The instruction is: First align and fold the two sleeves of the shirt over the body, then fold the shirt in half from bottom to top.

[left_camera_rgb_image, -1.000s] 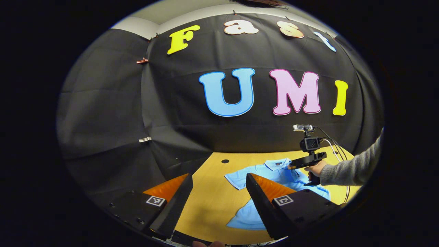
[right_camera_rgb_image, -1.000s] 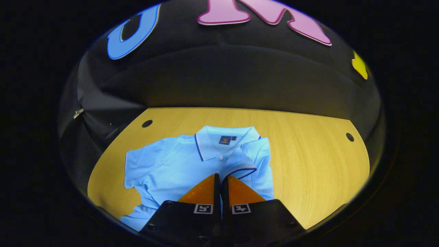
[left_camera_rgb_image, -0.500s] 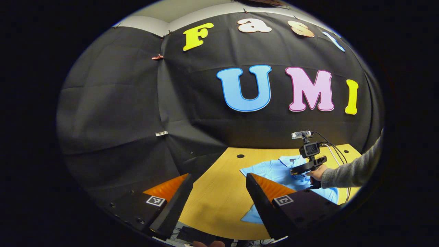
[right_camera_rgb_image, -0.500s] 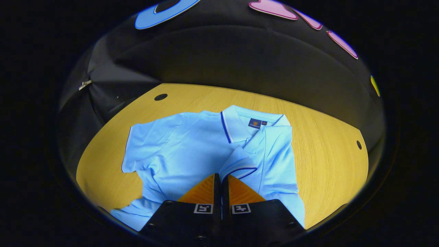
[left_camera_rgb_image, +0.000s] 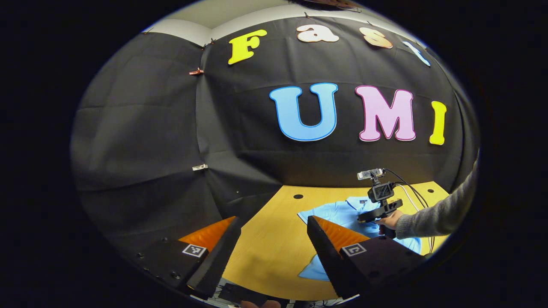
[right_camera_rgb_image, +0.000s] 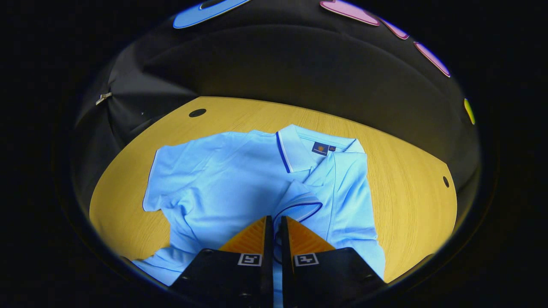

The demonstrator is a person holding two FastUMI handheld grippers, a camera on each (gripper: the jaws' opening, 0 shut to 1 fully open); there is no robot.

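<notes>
In the right gripper view my right gripper [right_camera_rgb_image: 273, 219] has its jaws nearly closed, a thin slit left between them, with the navy-trimmed cuff of the shirt's sleeve [right_camera_rgb_image: 299, 204] lying right at their tips; I cannot tell whether both fingers actually pinch the cloth there. That sleeve is folded in over the body of the light blue polo shirt [right_camera_rgb_image: 222, 184], which lies flat on the yellow wooden bench [right_camera_rgb_image: 411, 188], collar [right_camera_rgb_image: 299, 145] toward the far wall. The other sleeve [right_camera_rgb_image: 165, 171] lies spread outward on the opposite side. The hem runs under the gripper body and is cut off at the bottom of the view. In the left gripper view my left gripper [left_camera_rgb_image: 272, 222] hangs with its jaws wide apart and nothing between them, above the near end of the bench [left_camera_rgb_image: 274, 248], well apart from the shirt [left_camera_rgb_image: 338, 211]. One finger [left_camera_rgb_image: 329, 252] hides much of the shirt's lower half. Beyond it I see the right gripper [left_camera_rgb_image: 361, 219], held by a hand [left_camera_rgb_image: 387, 221] in a grey sleeve [left_camera_rgb_image: 436, 216], low over the shirt's chest.
</notes>
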